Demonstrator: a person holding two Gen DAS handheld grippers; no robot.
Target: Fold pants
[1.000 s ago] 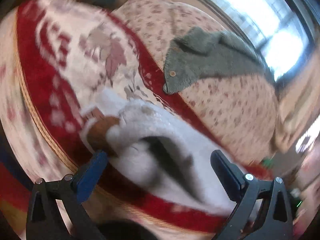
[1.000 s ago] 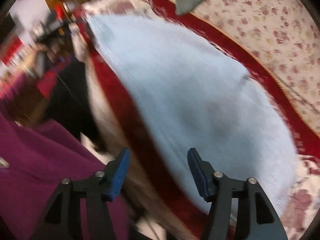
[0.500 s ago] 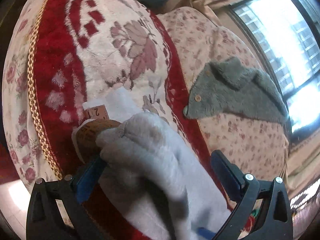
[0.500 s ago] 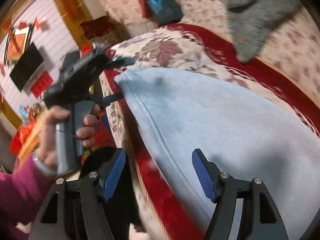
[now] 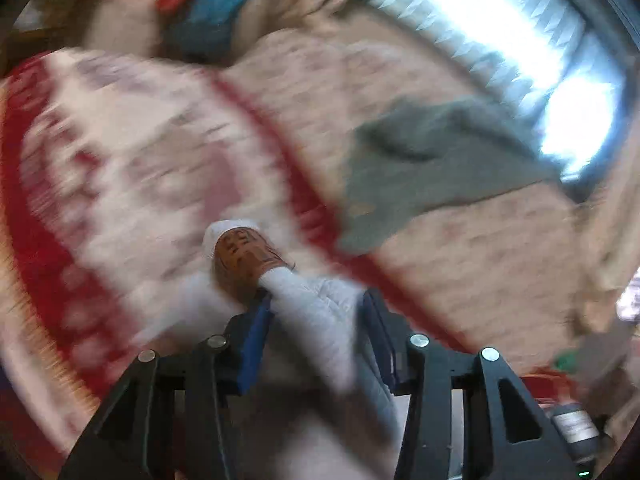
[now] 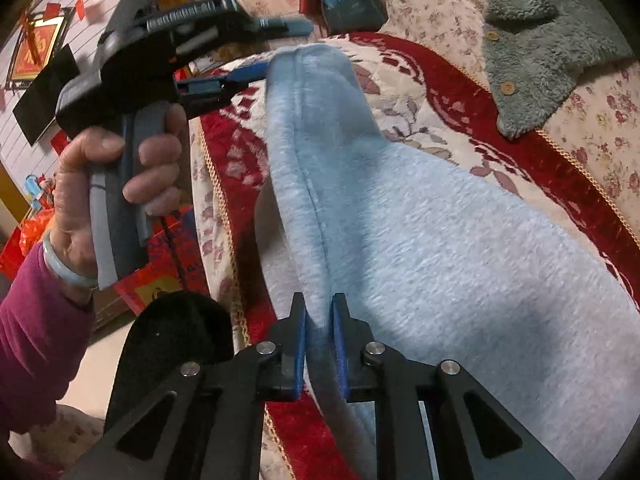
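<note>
Light grey fleece pants (image 6: 440, 248) lie on a red and cream floral sofa cover (image 6: 448, 76). My right gripper (image 6: 319, 330) is shut on the seamed near edge of the pants. My left gripper (image 5: 316, 320) is shut on the far end of the pants (image 5: 312, 300), where a brown label (image 5: 244, 256) sticks out. The left gripper also shows in the right wrist view (image 6: 256, 52), held by a hand, pinching the raised far end. The left wrist view is blurred by motion.
A grey fluffy garment with buttons (image 6: 536, 52) lies on the floral seat behind the pants; it also shows in the left wrist view (image 5: 432, 168). A bright window (image 5: 520, 40) is behind. The sofa's front edge (image 6: 216, 184) runs left of the pants.
Both grippers have closed on the pants' edge: the left on the labelled end, the right on the seam. The left gripper is moving, lifting its end.
</note>
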